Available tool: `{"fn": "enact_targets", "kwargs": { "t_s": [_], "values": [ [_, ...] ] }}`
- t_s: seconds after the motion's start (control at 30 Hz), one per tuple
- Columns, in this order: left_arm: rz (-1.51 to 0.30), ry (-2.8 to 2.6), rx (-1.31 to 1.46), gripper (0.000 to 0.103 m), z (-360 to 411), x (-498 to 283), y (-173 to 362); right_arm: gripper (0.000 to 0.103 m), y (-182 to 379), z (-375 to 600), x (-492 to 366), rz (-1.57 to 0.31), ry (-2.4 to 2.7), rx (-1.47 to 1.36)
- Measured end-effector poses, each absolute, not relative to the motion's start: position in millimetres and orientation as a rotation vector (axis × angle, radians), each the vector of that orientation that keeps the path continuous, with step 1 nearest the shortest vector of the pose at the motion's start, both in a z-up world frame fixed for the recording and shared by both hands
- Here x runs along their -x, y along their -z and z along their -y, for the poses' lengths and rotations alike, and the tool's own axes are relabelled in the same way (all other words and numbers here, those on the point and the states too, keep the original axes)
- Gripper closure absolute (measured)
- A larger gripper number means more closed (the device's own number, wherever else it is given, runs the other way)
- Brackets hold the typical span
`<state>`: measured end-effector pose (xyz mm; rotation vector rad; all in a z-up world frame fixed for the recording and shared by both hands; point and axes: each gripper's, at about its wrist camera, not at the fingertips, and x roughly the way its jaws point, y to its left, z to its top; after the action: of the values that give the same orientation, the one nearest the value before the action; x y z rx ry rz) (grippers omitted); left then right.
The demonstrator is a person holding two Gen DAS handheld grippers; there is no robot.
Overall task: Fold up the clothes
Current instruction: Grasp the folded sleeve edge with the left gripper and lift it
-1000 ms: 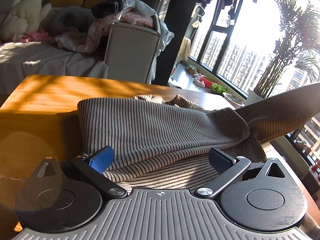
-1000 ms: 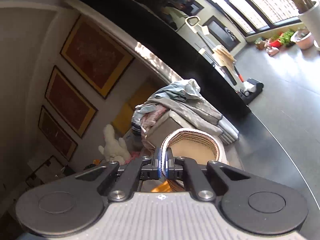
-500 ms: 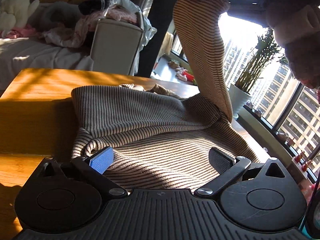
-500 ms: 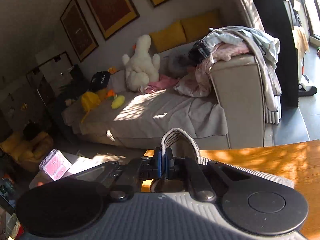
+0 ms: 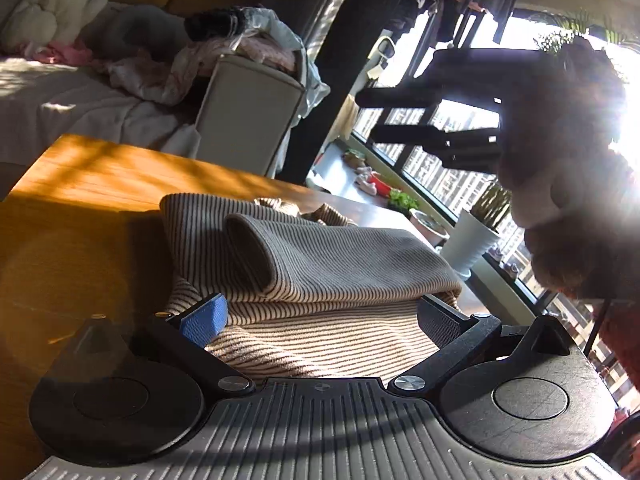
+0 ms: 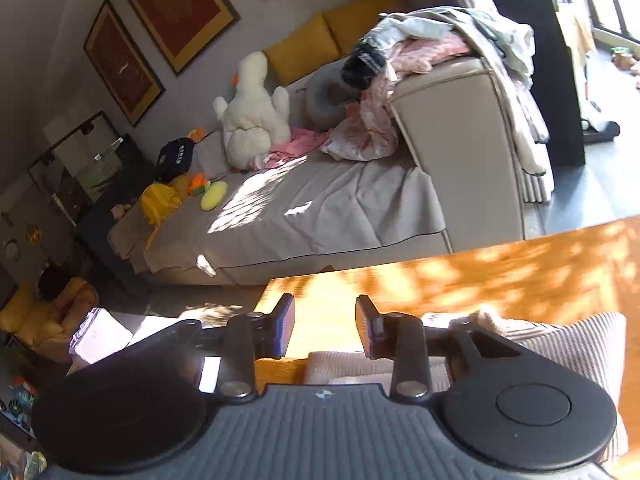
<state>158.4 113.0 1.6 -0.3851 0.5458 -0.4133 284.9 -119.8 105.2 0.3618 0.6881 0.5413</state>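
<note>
Striped sweater (image 5: pixel 320 280) lies on worktop (image 5: pixel 80 208), sleeve folded across its body. Left tool (image 5: pixel 320 316) open, fingers astride sweater's near edge. Right view only: right tool (image 6: pixel 325 330) open, empty, above worktop edge; sofa (image 6: pixel 320 208) beyond.

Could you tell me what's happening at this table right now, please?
A person with a handheld gripper in each hand is folding a brown-and-cream striped knit sweater on an orange wooden table. One sleeve lies folded across the body. The left gripper sits open at the sweater's near edge; the right gripper is open, holding nothing.
</note>
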Motion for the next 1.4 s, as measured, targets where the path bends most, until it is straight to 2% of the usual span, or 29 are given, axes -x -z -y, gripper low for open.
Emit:
{"fn": "enact_targets", "kwargs": {
  "t_s": [0.07, 0.13, 0.27, 0.47, 0.53, 0.57, 0.6, 0.63, 0.83, 0.97, 1.27, 1.37, 1.4],
  "values": [
    [-0.519, 0.411, 0.42, 0.005, -117, -162, -11, 0.057, -89, 146, -269, -0.656, -0.5, -0.366],
    [-0.542, 0.402, 0.393, 0.014, -110, -175, -17, 0.051, -71, 169, -251, -0.63, -0.459, -0.373],
    [-0.655, 0.347, 0.331, 0.017, -89, -209, -10, 0.043, -27, 207, -211, -0.62, -0.417, -0.402],
    [-0.711, 0.28, 0.268, 0.051, -66, -228, 6, 0.035, -6, 216, -192, -0.625, -0.43, -0.41],
    [-0.7, 0.265, 0.228, 0.073, -61, -227, 9, 0.023, -3, 217, -189, -0.623, -0.439, -0.406],
    [-0.691, 0.255, 0.209, 0.079, -60, -227, 9, 0.019, -2, 217, -187, -0.622, -0.443, -0.404],
    [-0.677, 0.24, 0.187, 0.089, -59, -227, 8, 0.019, 0, 217, -186, -0.62, -0.448, -0.402],
    [-0.666, 0.23, 0.177, 0.094, -61, -227, 7, 0.019, 1, 217, -184, -0.619, -0.452, -0.4],
    [-0.567, 0.15, 0.205, 0.096, -90, -230, -17, 0.011, 8, 216, -176, -0.612, -0.476, -0.381],
    [-0.547, 0.078, 0.201, 0.096, -112, -233, -21, 0.001, 7, 213, -177, -0.623, -0.479, -0.381],
    [-0.582, -0.015, 0.237, 0.097, -149, -233, -7, 0.0, 12, 213, -180, -0.66, -0.466, -0.398],
    [-0.577, 0.041, 0.302, 0.094, -151, -229, -12, 0.0, 12, 213, -182, -0.661, -0.466, -0.396],
    [-0.575, 0.061, 0.323, 0.087, -151, -228, -13, 0.0, 12, 213, -182, -0.661, -0.466, -0.398]
  ]
}}
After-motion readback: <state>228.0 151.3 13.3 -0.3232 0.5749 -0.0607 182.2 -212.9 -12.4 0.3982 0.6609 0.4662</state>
